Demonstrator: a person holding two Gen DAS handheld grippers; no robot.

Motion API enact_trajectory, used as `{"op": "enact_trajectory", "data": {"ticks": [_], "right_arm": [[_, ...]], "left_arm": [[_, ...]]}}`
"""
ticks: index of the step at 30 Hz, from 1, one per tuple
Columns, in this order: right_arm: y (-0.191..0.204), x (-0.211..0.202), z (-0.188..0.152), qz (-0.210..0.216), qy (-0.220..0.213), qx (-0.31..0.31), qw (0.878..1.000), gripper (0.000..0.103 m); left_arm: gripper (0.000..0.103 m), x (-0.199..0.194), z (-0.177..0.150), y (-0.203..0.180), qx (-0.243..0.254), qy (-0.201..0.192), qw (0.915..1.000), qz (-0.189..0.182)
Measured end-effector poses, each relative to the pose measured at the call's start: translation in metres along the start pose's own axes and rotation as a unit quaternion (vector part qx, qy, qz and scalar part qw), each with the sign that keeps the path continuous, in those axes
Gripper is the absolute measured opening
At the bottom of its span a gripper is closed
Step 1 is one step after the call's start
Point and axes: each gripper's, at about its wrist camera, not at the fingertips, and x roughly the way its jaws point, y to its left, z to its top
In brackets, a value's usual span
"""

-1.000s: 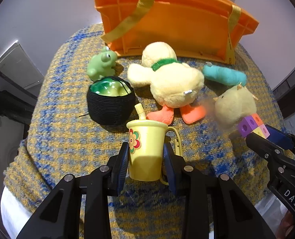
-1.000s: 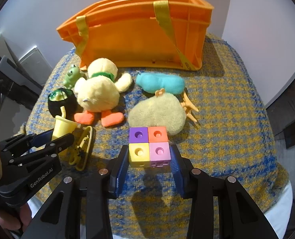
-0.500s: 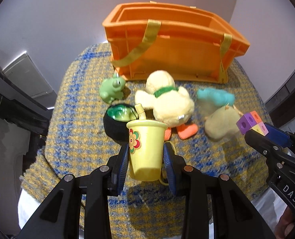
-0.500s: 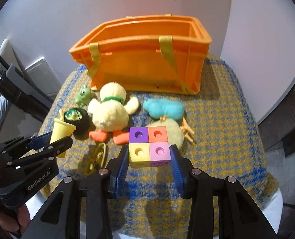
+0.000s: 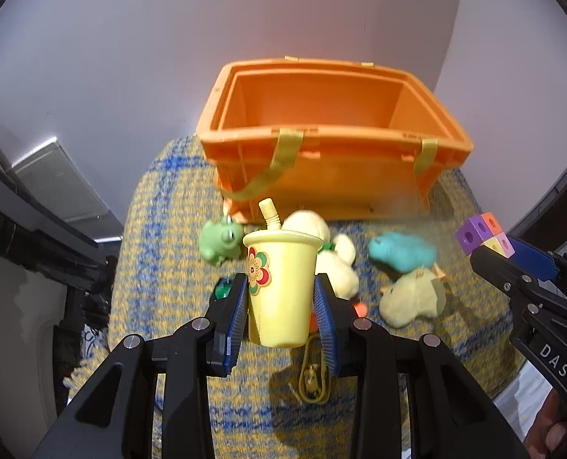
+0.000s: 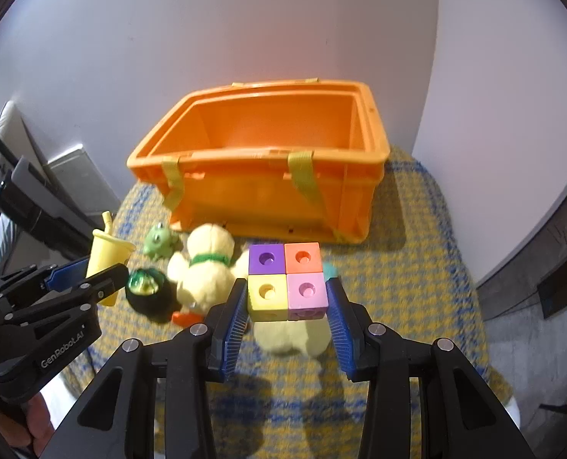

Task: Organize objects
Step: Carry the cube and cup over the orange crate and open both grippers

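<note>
Left gripper (image 5: 281, 306) jaws clamp the cup (image 5: 279, 287); right gripper (image 6: 287, 306) jaws clamp the blocks (image 6: 286, 281). Carry both forward over the crate (image 6: 268, 187) ahead, then lower inside before releasing.

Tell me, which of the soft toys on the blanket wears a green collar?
The big cream duck, lying between the little green frog and the teal plush; no other toy shows a collar.

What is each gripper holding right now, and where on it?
Left gripper: yellow cup, by its lower sides. Right gripper: four-colour block, by its bottom row's sides.
</note>
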Motion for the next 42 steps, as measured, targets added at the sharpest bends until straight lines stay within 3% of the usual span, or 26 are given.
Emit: {"op": "enact_trajectory", "data": {"ticks": [18,42], "right_arm": [[-0.013,0.005,0.073,-0.015,-0.051,0.014,0.998,0.041],[-0.017,0.053,0.149,-0.026,-0.059,0.006,0.998,0.041]], "left_arm": [[0.034,-0.003,0.061,-0.002,-0.005,-0.052,0.9985,0.015],[0.034,0.030,0.144,0.014,0.003,-0.081,0.9962,0.030]]}}
